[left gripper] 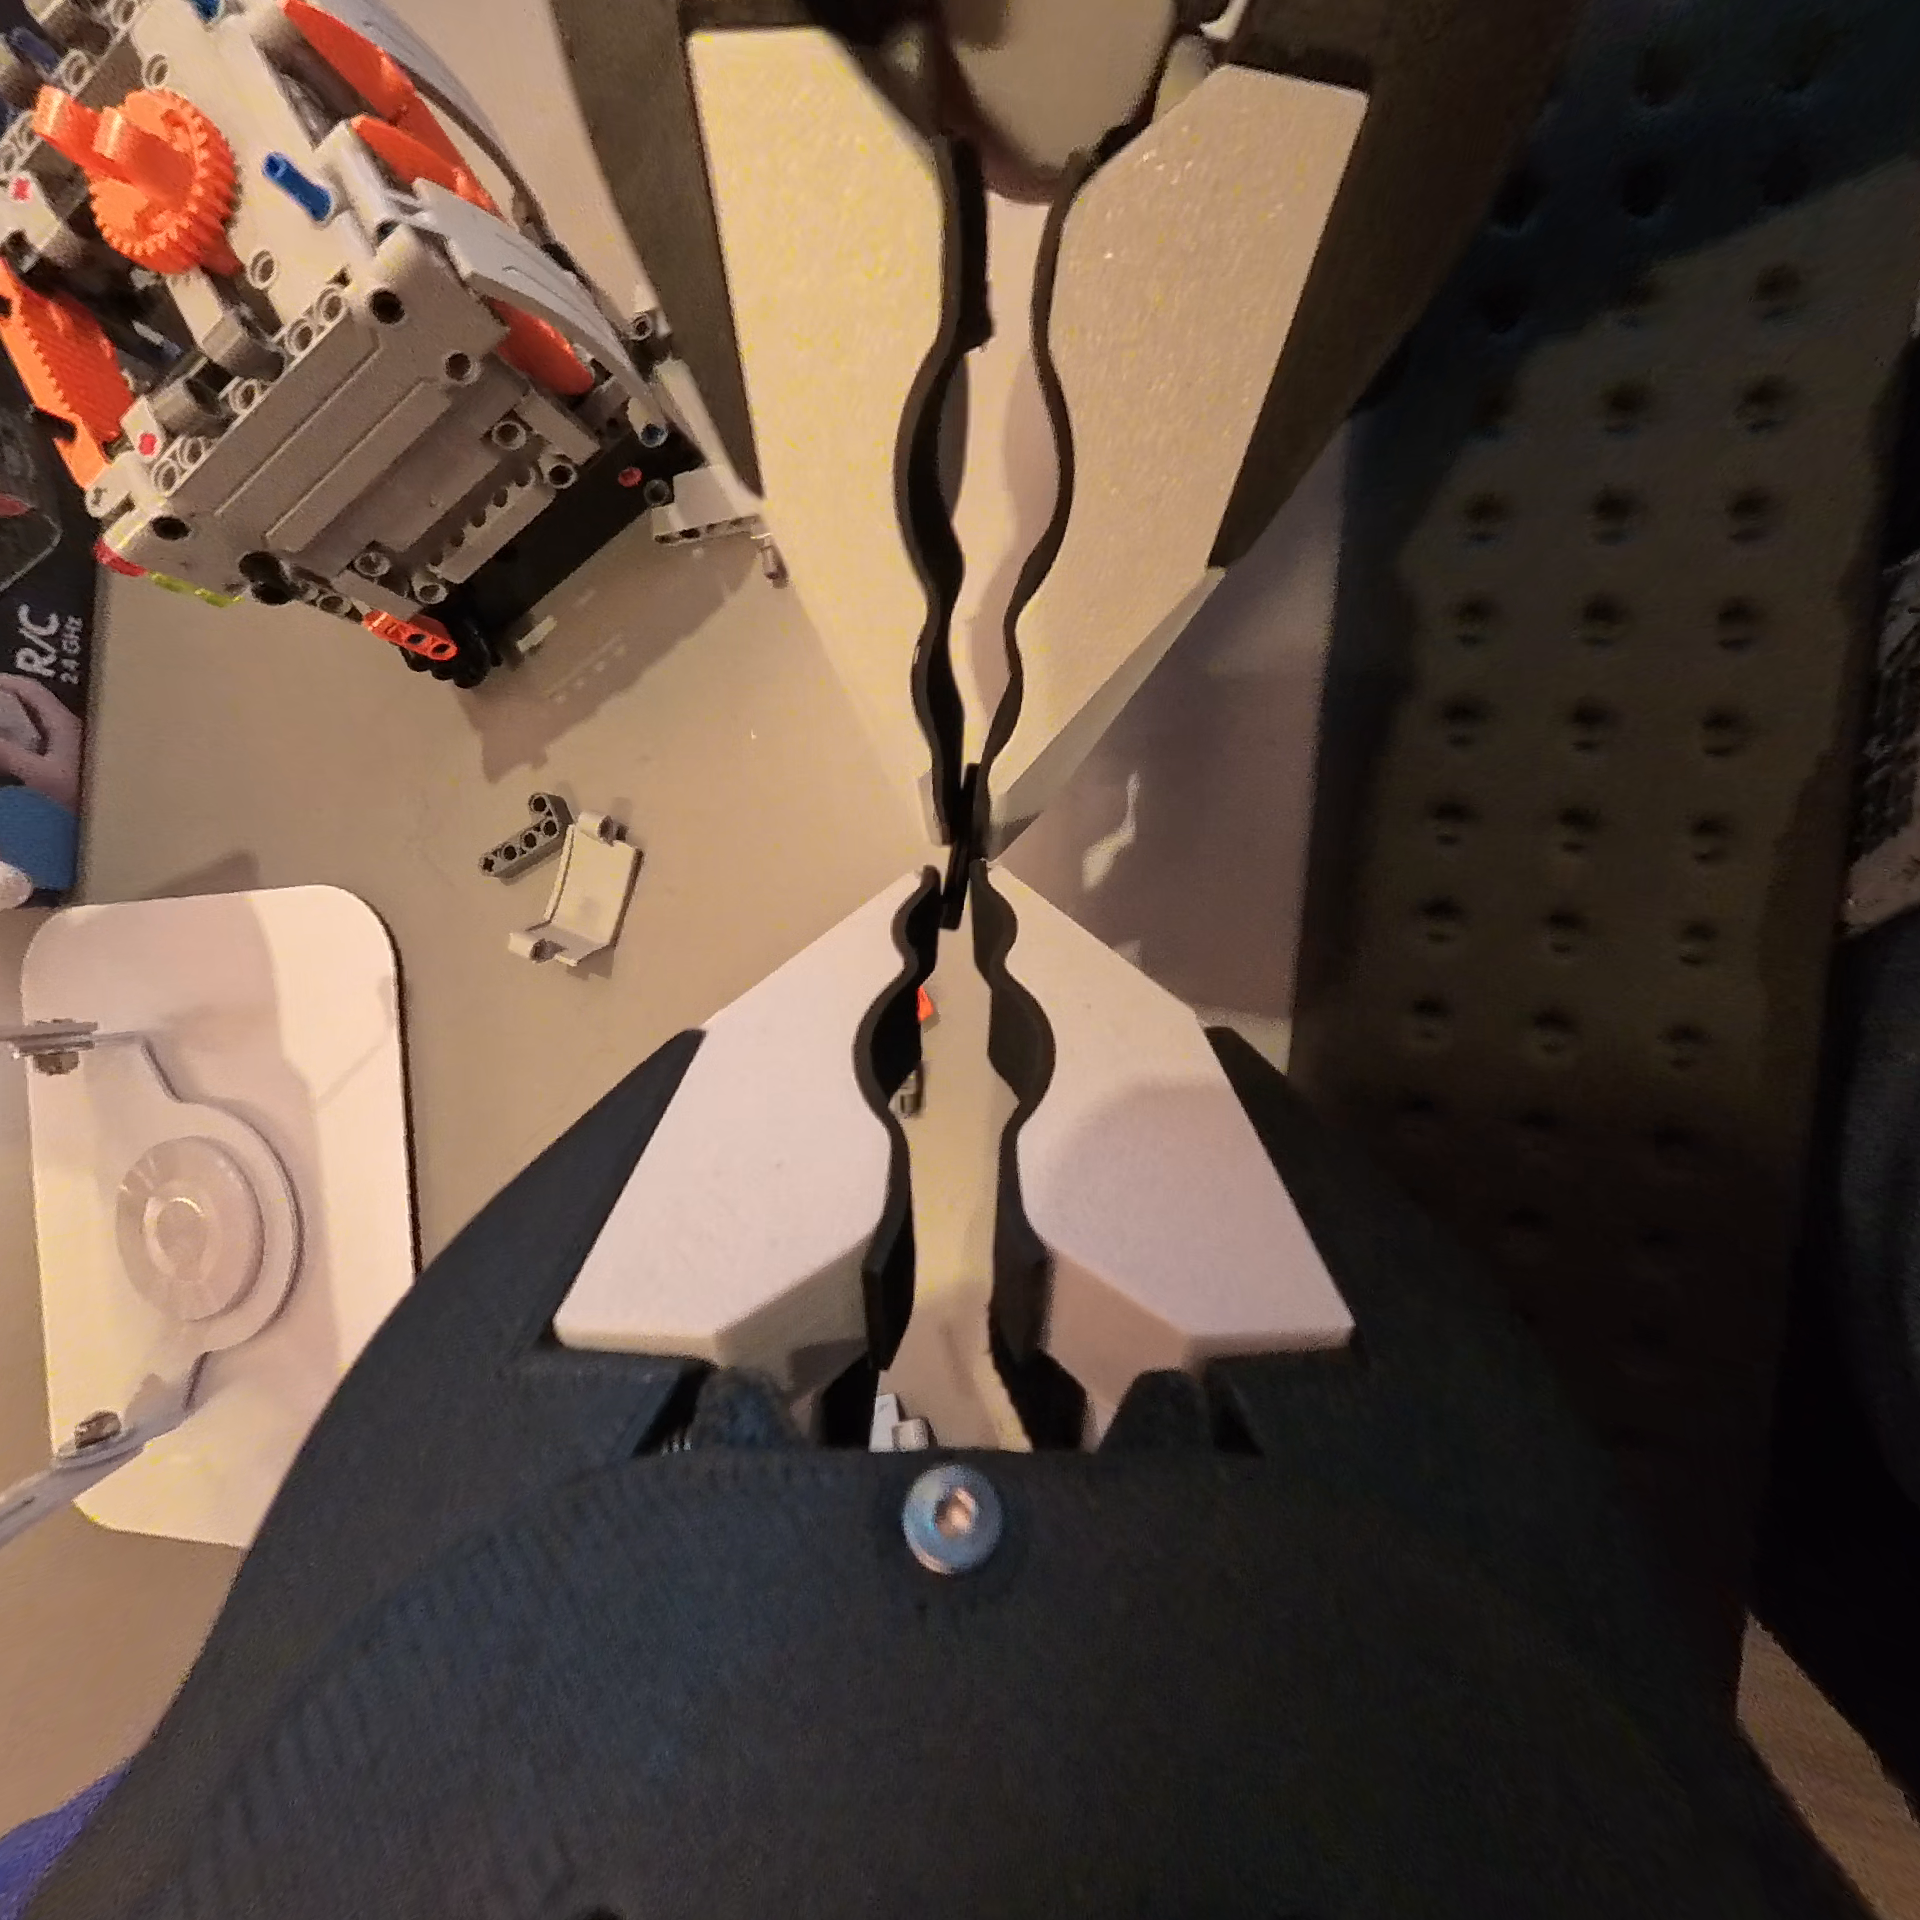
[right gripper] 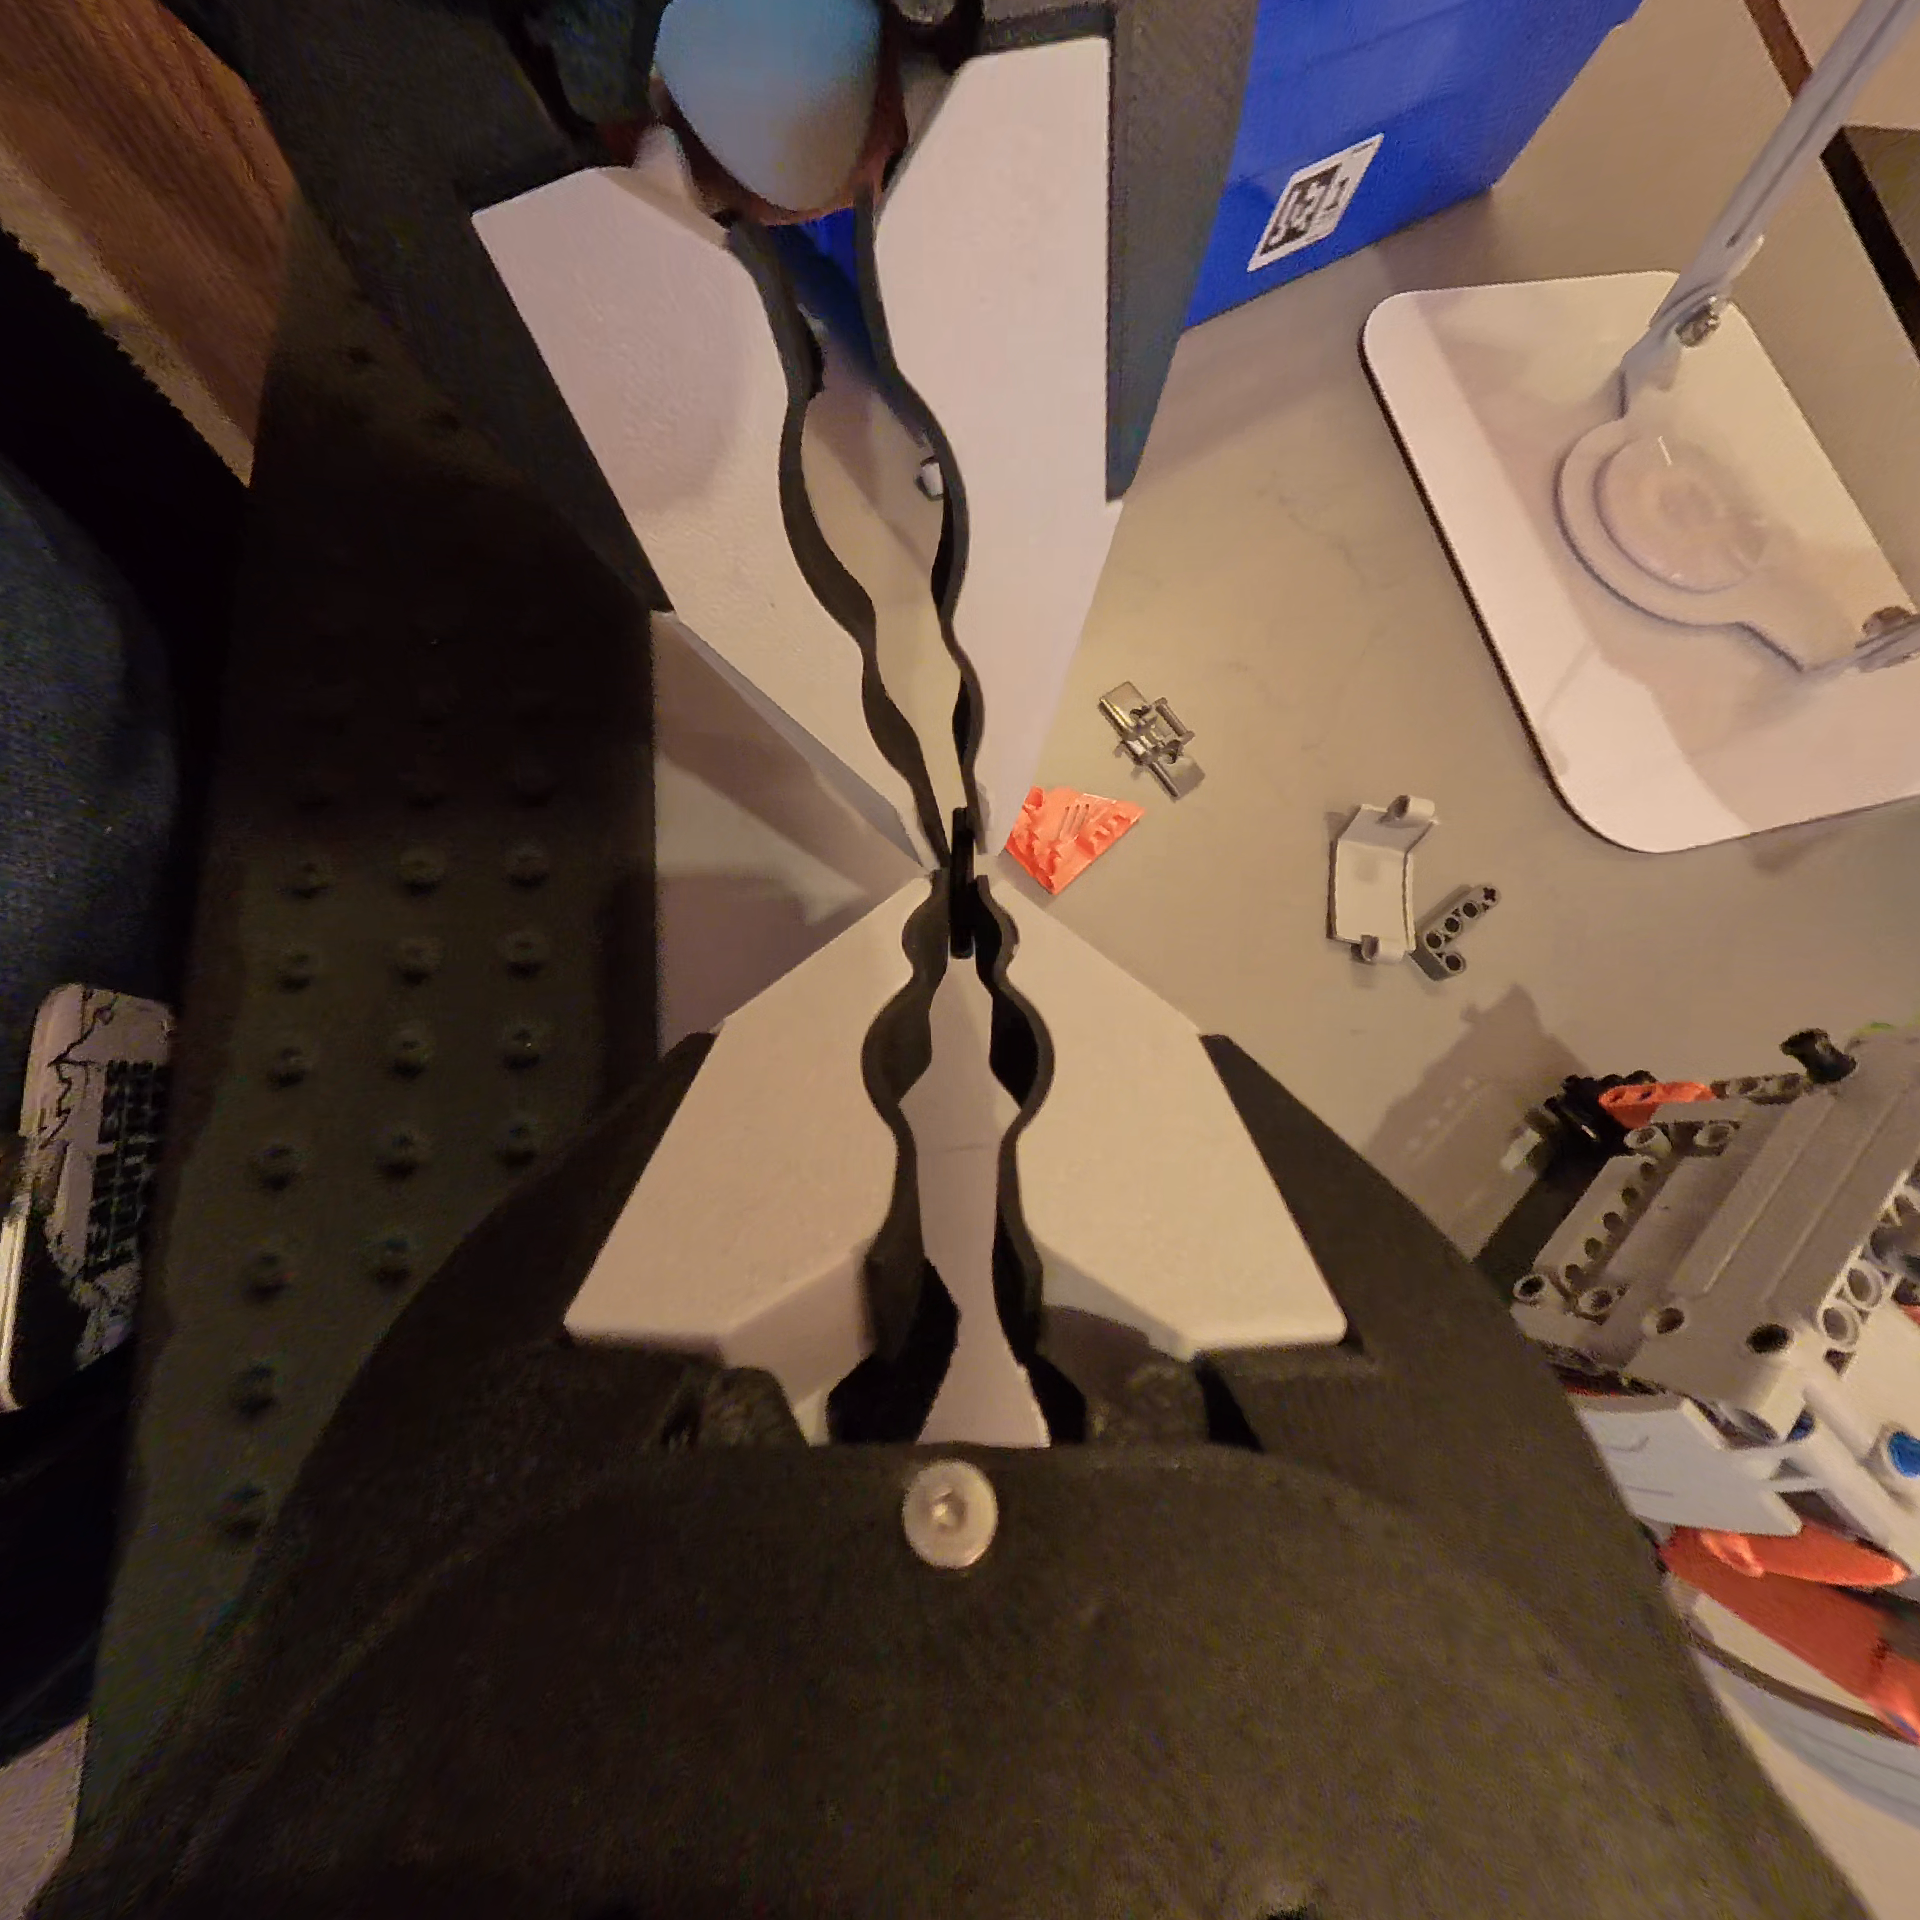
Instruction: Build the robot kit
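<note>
My two grippers meet tip to tip above the grey table's point(left gripper: 675, 779) near edge. My left gripper point(left gripper: 951, 896) is shut on one end of a thin black piece point(left gripper: 964, 847). My right gripper point(right gripper: 961, 906) is shut on the other end of this black piece point(right gripper: 962, 883). In the left wrist view the right gripper point(left gripper: 966, 821) comes in from the top. In the right wrist view the left gripper point(right gripper: 961, 831) comes in from the top. An orange triangular piece point(right gripper: 1070, 836) lies on the table just beside the joined tips.
A grey and orange brick-built model point(left gripper: 312, 364) point(right gripper: 1714, 1299) stands nearby. A grey curved panel point(left gripper: 582, 899) point(right gripper: 1371, 883) and a dark L-shaped beam point(left gripper: 520, 836) lie loose, with a small grey connector point(right gripper: 1148, 738). A white stand base point(left gripper: 208, 1195), a blue box point(right gripper: 1351, 135) and a black perforated seat point(left gripper: 1610, 727) border the area. My two grippers' fingertips are within a few centimetres of each other.
</note>
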### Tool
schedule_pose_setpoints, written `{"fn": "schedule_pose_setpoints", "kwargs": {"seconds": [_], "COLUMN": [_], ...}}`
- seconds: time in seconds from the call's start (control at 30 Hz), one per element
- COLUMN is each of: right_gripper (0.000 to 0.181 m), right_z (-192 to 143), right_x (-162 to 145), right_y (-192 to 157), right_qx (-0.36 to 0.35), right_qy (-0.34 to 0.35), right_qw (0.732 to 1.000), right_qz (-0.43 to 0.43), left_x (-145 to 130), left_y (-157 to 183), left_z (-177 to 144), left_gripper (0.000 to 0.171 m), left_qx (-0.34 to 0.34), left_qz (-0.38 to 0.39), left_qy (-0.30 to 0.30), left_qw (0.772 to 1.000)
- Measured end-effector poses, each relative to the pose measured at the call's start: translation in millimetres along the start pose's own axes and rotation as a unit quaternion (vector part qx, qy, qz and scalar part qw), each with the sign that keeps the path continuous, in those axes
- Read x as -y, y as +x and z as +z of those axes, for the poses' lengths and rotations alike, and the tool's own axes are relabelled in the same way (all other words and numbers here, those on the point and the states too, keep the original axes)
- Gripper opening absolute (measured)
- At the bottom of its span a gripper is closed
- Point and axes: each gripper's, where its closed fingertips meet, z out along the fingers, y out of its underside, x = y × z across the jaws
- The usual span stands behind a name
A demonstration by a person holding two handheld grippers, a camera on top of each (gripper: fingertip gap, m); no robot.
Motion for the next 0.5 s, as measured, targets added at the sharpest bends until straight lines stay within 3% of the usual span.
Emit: {"fn": "schedule_pose_setpoints", "kwargs": {"seconds": [0.13,0.5], "right_gripper": [0.001,0.002], "right_z": [-0.5,21.2], "right_x": [-12.7,-50.9], "right_y": [15.7,21.7], "right_qx": [-0.025,-0.042], "right_qy": [0.001,-0.029], "right_qw": [0.999,0.992], "right_qz": [0.046,0.120], "left_x": [-7.9,-34.4], "left_y": [-14.1,-12.5], "left_z": [-7.4,-89.5], "left_gripper": [0.022,0.017], "left_qx": [0.034,0.044], "left_qz": [-0.043,-0.144], "left_qy": [0.004,0.061], "left_qw": [0.998,0.987]}}
